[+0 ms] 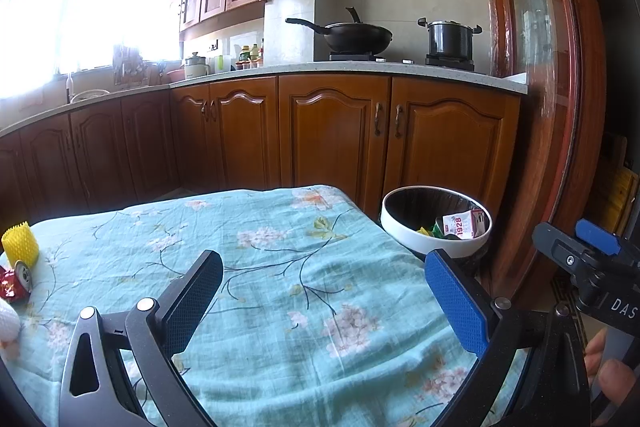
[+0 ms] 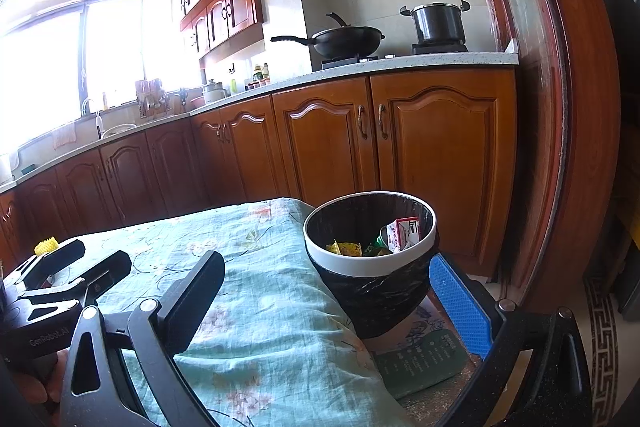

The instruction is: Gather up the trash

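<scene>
A white-rimmed trash bin (image 1: 394,221) with a black liner stands at the right end of the table; it also shows in the right wrist view (image 2: 360,263). It holds a red and white carton (image 1: 464,224) (image 2: 404,233) and yellow and green wrappers (image 2: 346,248). On the table's left edge lie a yellow foam net (image 1: 20,243) (image 2: 45,246), a crushed red can (image 1: 16,281) and something white (image 1: 8,323). My left gripper (image 1: 324,301) is open and empty over the cloth. My right gripper (image 2: 330,303) is open and empty just before the bin.
The table carries a light blue floral cloth (image 1: 280,267). Behind it run wooden kitchen cabinets (image 1: 332,135) with a wok (image 1: 352,35) and a pot (image 1: 450,37) on the stove. A wooden door frame (image 1: 556,107) stands at the right. A green pad (image 2: 424,359) lies under the bin.
</scene>
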Tool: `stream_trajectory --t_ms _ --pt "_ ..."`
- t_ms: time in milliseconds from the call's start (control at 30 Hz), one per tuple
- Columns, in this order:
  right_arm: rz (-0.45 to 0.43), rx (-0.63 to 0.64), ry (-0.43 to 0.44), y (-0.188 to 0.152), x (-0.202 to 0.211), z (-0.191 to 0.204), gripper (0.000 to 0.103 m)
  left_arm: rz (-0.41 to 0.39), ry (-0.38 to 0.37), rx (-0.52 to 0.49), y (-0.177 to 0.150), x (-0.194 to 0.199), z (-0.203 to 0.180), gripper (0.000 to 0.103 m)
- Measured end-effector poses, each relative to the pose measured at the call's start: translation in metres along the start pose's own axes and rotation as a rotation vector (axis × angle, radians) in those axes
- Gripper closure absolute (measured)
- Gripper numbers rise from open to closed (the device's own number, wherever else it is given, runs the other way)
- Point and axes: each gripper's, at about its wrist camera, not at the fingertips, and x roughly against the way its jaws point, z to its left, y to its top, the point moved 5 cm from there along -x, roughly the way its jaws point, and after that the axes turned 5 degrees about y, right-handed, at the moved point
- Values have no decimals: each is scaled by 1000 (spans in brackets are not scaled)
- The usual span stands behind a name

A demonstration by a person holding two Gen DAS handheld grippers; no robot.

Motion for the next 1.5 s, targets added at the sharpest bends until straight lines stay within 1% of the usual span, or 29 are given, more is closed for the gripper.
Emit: stream_trajectory --t_ms 800,1500 --pt "13 -16 14 -1 -3 -2 0 12 -11 -13 -1 -4 1 1" --pt "45 -27 26 -3 -14 -1 0 35 -24 9 1 -9 3 1"
